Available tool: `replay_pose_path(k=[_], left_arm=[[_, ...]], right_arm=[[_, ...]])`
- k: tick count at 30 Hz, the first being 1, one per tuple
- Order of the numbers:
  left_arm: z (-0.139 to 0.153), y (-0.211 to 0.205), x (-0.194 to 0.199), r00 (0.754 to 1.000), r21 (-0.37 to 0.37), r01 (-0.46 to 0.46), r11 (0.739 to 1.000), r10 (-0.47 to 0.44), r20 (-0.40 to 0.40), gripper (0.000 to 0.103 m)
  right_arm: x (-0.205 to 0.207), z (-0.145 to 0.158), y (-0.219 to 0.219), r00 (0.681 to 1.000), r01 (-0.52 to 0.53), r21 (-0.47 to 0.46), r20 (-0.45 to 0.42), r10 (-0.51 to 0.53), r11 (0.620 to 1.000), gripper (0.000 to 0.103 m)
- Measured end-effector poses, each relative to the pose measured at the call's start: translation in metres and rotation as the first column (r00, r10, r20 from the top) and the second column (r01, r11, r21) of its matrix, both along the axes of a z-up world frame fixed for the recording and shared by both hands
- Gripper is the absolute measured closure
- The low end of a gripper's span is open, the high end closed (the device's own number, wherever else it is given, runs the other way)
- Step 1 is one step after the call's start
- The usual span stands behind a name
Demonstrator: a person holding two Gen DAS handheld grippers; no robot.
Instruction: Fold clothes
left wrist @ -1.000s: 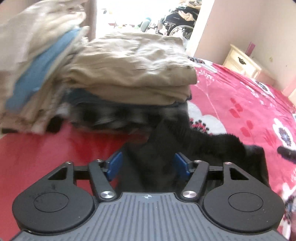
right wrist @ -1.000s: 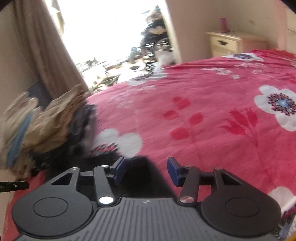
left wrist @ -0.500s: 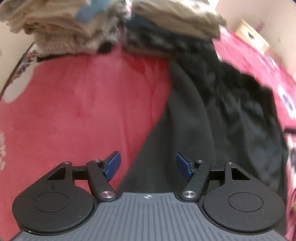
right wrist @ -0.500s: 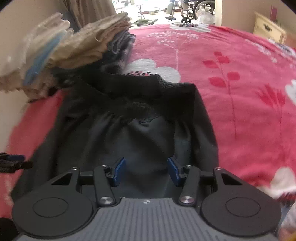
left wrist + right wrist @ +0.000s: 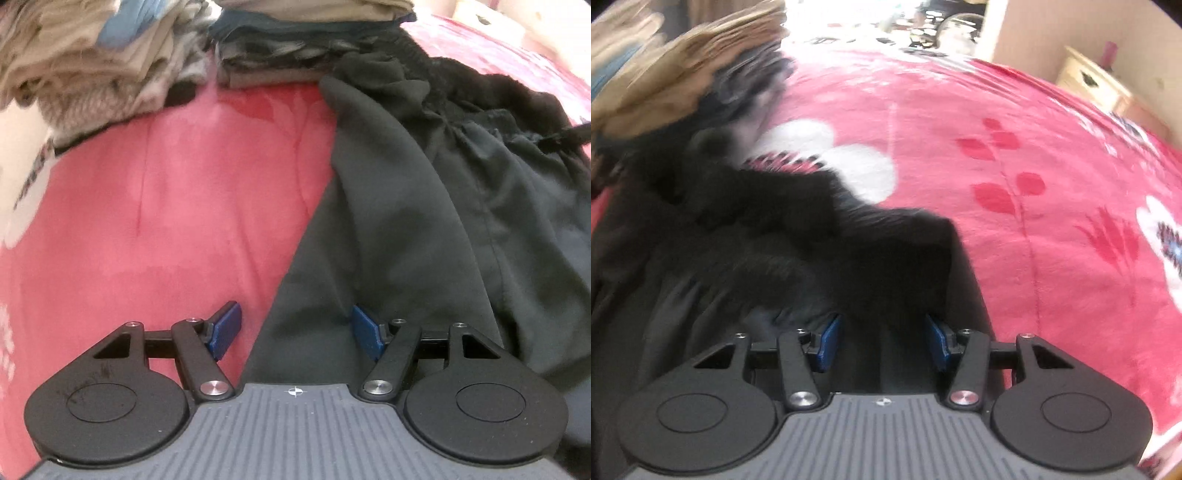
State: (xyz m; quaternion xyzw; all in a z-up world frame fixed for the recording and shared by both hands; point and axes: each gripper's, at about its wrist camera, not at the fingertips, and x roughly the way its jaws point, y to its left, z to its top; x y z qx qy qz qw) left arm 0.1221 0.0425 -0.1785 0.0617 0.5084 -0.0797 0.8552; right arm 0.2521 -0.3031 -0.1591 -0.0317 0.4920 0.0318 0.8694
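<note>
On the bed, the red flowered blanket (image 5: 155, 206) lies bare to the left of the black trousers (image 5: 424, 206), whose straight left edge runs down between the left hand-held gripper's (image 5: 295, 328) spread blue pads; nothing is pinched. Stacks of folded clothes (image 5: 110, 62) crowd the far edge, touching the trousers' top. The right hand-held gripper (image 5: 882, 341), angled downward, also spread, hovers over the trousers' right side, with open blanket beyond and a cream nightstand (image 5: 1093, 81) by the wall.
</note>
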Motion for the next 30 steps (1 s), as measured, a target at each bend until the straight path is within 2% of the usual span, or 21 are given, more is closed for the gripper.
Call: replay_pose_path(k=[2,5,6,7,8,13,17,19,22,25,28,30], left_arm=[[0.001,0.0,0.001,1.0,0.011,0.011,1.0,-0.011,0.024,0.036],[0.0,-0.001,0.005,0.999,0.02,0.025,0.999,-0.025,0.041,0.036],[-0.001,-0.002,0.007,0.999,0.02,0.027,0.999,-0.028,0.04,0.036],[-0.002,-0.002,0.008,0.999,0.019,0.027,0.999,-0.028,0.041,0.036],[-0.003,-0.002,0.009,0.999,0.017,0.026,1.0,-0.027,0.044,0.036],[-0.003,-0.004,0.01,0.998,0.017,0.021,1.0,-0.021,0.052,0.036],[-0.001,-0.001,0.012,0.999,0.005,0.022,1.0,-0.022,0.04,0.036],[0.001,0.001,0.014,0.999,0.002,0.025,1.0,-0.025,0.031,0.036],[0.003,0.001,0.015,0.999,-0.001,0.033,0.999,-0.033,0.018,0.036],[0.003,-0.001,0.014,0.999,0.014,0.049,0.999,-0.049,0.015,0.036],[0.002,-0.002,0.014,0.998,0.027,0.054,0.998,-0.054,0.011,0.036],[0.001,-0.002,0.014,0.999,0.029,0.053,0.998,-0.053,0.005,0.036]], right_arm=[[0.009,-0.005,-0.005,1.0,0.01,0.037,-0.003,-0.01,0.999,0.051],[0.019,-0.016,-0.004,0.999,-0.02,0.032,-0.033,0.021,0.999,0.055],[0.02,-0.017,-0.003,0.999,-0.034,0.027,-0.032,0.035,0.999,0.065],[0.02,-0.016,-0.003,0.998,-0.046,0.023,-0.03,0.047,0.999,0.087],[0.019,-0.011,-0.001,0.998,-0.056,0.015,-0.02,0.056,0.998,0.095],[0.01,0.035,-0.007,0.993,-0.07,0.027,0.102,0.067,0.997,0.097],[0.003,0.073,-0.034,0.977,-0.011,0.07,0.214,-0.005,0.998,0.098],[0.004,0.081,-0.049,0.969,0.029,0.092,0.242,-0.051,0.995,0.098],[0.011,0.078,-0.07,0.96,0.095,0.076,0.259,-0.111,0.993,0.098],[0.025,0.053,-0.085,0.955,0.166,0.008,0.247,-0.163,0.986,0.098],[0.043,0.017,-0.102,0.961,0.245,-0.062,0.146,-0.234,0.968,0.096],[0.049,0.003,-0.108,0.955,0.289,-0.146,0.115,-0.274,0.946,0.095]])
